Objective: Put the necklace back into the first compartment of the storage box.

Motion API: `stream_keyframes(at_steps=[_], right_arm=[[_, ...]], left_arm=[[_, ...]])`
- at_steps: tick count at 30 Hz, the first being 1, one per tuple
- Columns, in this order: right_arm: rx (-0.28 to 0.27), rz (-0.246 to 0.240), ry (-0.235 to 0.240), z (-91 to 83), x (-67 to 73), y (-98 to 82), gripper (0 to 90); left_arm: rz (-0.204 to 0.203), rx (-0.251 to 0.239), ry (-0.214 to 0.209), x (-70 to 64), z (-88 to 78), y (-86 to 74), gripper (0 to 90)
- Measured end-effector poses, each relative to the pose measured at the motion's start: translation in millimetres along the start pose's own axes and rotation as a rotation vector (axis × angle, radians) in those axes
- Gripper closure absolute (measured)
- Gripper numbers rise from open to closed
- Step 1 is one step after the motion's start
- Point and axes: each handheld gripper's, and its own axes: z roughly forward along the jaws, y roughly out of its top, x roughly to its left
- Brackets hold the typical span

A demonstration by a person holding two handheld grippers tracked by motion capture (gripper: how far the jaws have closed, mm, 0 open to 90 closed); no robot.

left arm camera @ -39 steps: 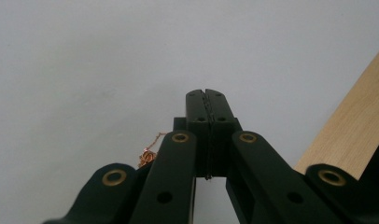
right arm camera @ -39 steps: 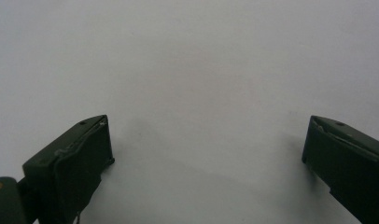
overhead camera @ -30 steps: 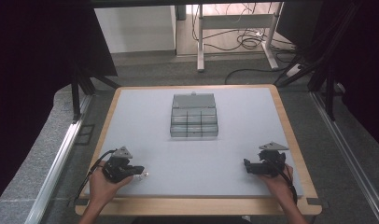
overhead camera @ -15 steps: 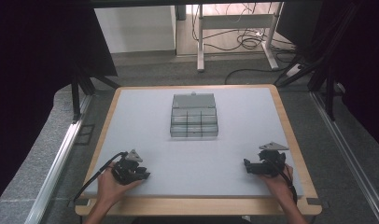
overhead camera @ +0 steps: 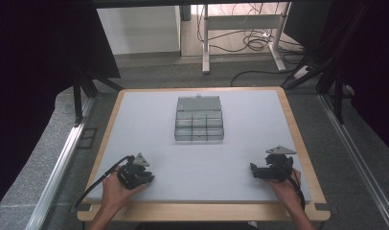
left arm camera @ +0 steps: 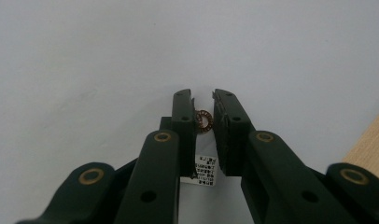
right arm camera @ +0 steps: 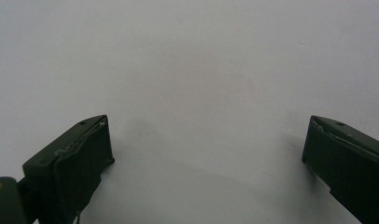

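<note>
My left gripper [left arm camera: 204,105] is clamped on a small brass ring [left arm camera: 203,120] (near-left of the table [overhead camera: 240,158]); my right gripper [right arm camera: 204,144] jaws stand wide apart.

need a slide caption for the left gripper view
Left gripper with its jaws nearly closed around a small brown ring above the grey table mat.

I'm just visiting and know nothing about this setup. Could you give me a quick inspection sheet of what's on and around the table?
Surface: pale mat on a wood-edged table.
Job's things: clear compartment box, lid open; small bronze ring.
Clutter: nothing seen.
Grippers: left gripper jaws close around the ring, contact unclear; right gripper wide open, empty.
Cables: one trailing from each gripper; more on the floor behind.
Surroundings: dark curtains, desk legs beyond.
</note>
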Motion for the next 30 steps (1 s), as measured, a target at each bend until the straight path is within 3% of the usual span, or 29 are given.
stream_keyframes(at_steps=[2, 9, 13, 17, 21, 30], right_arm=[[0.000, 0.000, 0.000, 0.0, 0.0, 0.0, 1.3], [0.002, 0.000, 0.001, -0.2, -0.1, 0.1, 1.3], [0.002, 0.000, 0.001, -0.1, -0.1, 0.1, 1.3], [0.001, 0.000, 0.001, -0.1, -0.1, 0.1, 1.3], [0.002, 0.000, 0.001, -0.1, -0.1, 0.1, 1.3], [0.001, 0.000, 0.001, -0.1, -0.1, 0.0, 1.3]], left_arm=[[-0.002, -0.015, -0.008, 1.8, -2.2, -0.9, 85.4], [-0.016, -0.042, -0.016, 4.7, -6.4, -2.6, 87.0], [-0.024, -0.052, -0.030, 6.1, -1.3, 3.2, 80.0], [-0.016, -0.031, -0.045, 5.6, 9.4, 11.4, 73.6], [-0.027, -0.040, -0.062, 9.2, 11.3, 14.7, 73.6], [0.003, -0.014, -0.038, 3.6, 13.4, 20.5, 79.9]])
